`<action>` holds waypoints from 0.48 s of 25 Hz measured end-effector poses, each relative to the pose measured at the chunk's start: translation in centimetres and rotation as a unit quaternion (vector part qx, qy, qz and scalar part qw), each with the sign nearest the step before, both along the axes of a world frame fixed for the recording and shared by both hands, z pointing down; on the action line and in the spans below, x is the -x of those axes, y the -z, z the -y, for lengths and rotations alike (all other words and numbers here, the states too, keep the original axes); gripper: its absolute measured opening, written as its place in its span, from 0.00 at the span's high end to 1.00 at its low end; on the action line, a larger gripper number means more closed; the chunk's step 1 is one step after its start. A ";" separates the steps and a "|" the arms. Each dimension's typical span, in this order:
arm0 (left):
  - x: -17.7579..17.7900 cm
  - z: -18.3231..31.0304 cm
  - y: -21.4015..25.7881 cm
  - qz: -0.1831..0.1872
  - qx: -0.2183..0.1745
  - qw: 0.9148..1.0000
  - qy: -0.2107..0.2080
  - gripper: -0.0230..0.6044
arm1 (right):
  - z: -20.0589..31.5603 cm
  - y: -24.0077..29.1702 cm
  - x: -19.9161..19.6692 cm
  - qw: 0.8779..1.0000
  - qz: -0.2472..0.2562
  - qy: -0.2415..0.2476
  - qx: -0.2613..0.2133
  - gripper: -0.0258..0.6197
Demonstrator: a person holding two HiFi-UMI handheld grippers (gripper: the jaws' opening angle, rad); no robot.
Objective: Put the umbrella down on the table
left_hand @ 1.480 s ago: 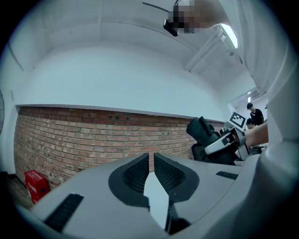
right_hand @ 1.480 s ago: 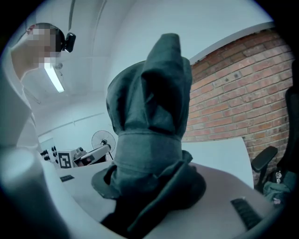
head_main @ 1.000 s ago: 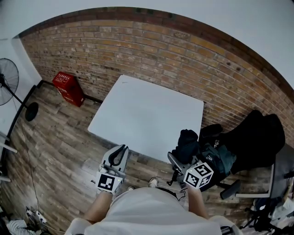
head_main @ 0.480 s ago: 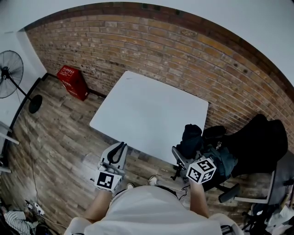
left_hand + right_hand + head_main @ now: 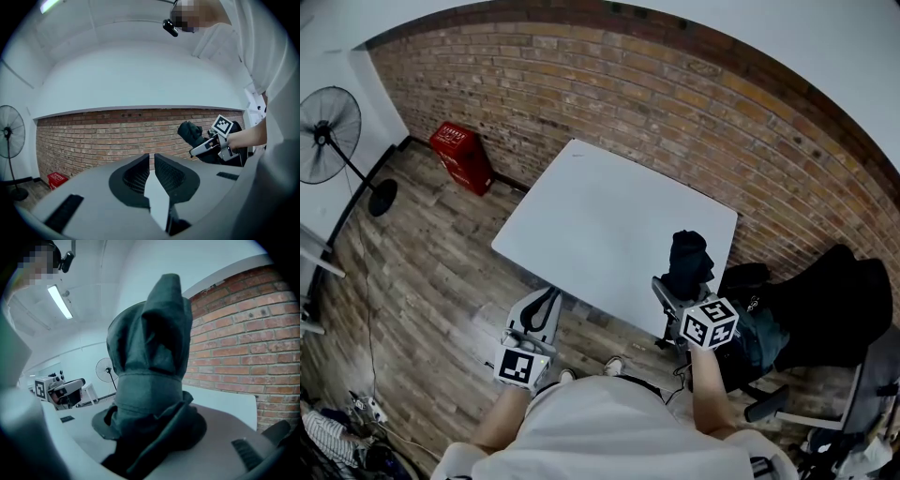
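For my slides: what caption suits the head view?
Right gripper holds a folded dark umbrella at the white table's edge; left gripper hangs shut, empty.

Moved forward with the right gripper point(image 5: 675, 289). Carried the umbrella point(image 5: 689, 261) along. Now over the tabletop point(image 5: 609, 217) edge.

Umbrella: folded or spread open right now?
Folded: the umbrella is a compact bundle of gathered dark fabric held in the right tool, no canopy spread.
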State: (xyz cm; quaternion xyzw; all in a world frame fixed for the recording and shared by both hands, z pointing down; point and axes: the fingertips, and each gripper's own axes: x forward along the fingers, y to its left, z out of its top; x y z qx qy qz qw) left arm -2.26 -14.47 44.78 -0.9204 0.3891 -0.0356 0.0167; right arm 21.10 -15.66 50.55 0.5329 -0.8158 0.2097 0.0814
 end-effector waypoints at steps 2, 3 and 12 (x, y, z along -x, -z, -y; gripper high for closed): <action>0.4 0.1 0.1 0.004 -0.001 1.000 0.008 0.88 | 1.1 -0.5 0.1 1.000 -0.007 0.007 0.006 0.62; 0.6 0.1 0.2 0.007 -0.002 1.000 0.011 0.88 | 1.6 -0.9 0.2 1.000 -0.012 0.009 0.010 0.62; 1.6 -0.2 -0.4 0.008 0.007 0.999 0.038 0.88 | 6.1 -6.5 1.2 0.996 -0.021 0.033 0.074 0.62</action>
